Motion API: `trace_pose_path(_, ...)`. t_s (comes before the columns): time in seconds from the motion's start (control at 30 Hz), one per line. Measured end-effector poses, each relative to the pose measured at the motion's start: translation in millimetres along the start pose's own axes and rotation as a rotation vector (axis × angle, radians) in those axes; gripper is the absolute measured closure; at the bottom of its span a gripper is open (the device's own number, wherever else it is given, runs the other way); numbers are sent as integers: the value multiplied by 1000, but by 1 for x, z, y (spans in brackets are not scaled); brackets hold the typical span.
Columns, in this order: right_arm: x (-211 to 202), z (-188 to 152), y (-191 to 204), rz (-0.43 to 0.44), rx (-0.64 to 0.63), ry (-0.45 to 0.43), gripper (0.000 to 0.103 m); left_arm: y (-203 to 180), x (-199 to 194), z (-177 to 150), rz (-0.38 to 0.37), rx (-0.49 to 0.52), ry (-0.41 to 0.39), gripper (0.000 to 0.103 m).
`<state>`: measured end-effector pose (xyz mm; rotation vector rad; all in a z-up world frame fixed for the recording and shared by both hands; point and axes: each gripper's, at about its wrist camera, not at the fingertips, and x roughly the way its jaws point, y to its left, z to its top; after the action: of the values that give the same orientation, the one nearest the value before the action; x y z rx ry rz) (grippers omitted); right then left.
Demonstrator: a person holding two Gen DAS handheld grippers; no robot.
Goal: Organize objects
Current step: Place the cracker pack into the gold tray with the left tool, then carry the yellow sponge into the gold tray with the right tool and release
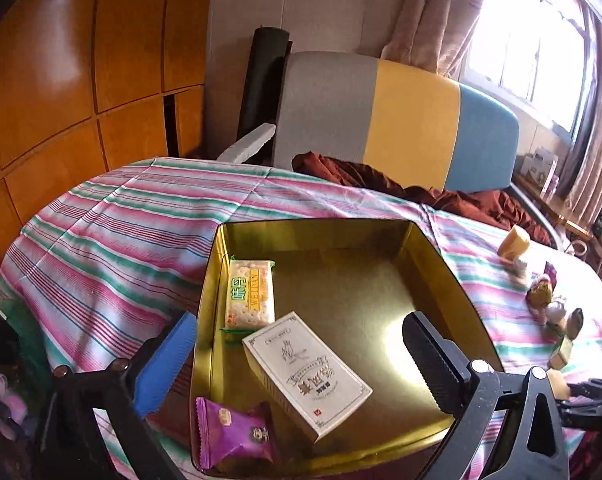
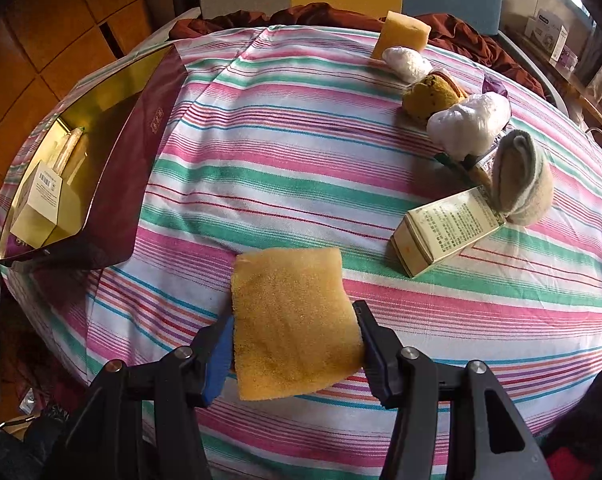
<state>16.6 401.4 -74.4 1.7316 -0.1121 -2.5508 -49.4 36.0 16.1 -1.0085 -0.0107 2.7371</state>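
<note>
A gold tin [image 1: 313,225] lies open on the striped tablecloth. Inside it are a cracker packet [image 1: 251,294], a white carton [image 1: 307,374] and a purple snack packet [image 1: 233,432]. My left gripper [image 1: 297,320] hovers over the tin's near side, open wide and holding nothing. In the right wrist view the same tin [image 2: 117,148] shows its maroon outer wall at the left. My right gripper [image 2: 294,315] is shut on a flat yellow sponge [image 2: 289,304] just above the cloth.
At the table's right side lie a thick yellow sponge [image 2: 405,34], two white plastic-wrapped lumps [image 2: 471,120], a brown bun [image 2: 433,96], a rolled grey sock [image 2: 525,180] and a cream carton [image 2: 445,228]. A grey-yellow-blue chair back [image 1: 397,120] and brown cloth [image 1: 381,180] stand behind.
</note>
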Motion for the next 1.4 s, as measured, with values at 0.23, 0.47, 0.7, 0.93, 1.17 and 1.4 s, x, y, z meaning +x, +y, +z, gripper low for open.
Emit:
trace_pose_path(0.23, -17, -5, 24, 52, -38, -17, 47, 0, 0, -11, -15, -4, 23, 0)
trace_pose_path(0.47, -36, 11, 52, 104, -77, -99, 47, 9, -2, -18, -3, -25, 31, 0)
trace_pose_path(0.7, -48, 29, 80, 128, -119, -146, 47, 23, -7, -26, -7, -59, 33, 0)
trace_pose_path(0.93, -54, 54, 126, 170, -223, -187, 47, 38, -13, -31, 9, -88, 32, 0)
trace_pose_path(1.17, -25, 72, 183, 176, -331, -154, 46, 57, -20, -37, 47, -119, 30, 0)
trace_pose_path(1.4, 4, 90, 201, 113, -340, -135, 46, 76, -24, -40, 82, -143, 34, 0)
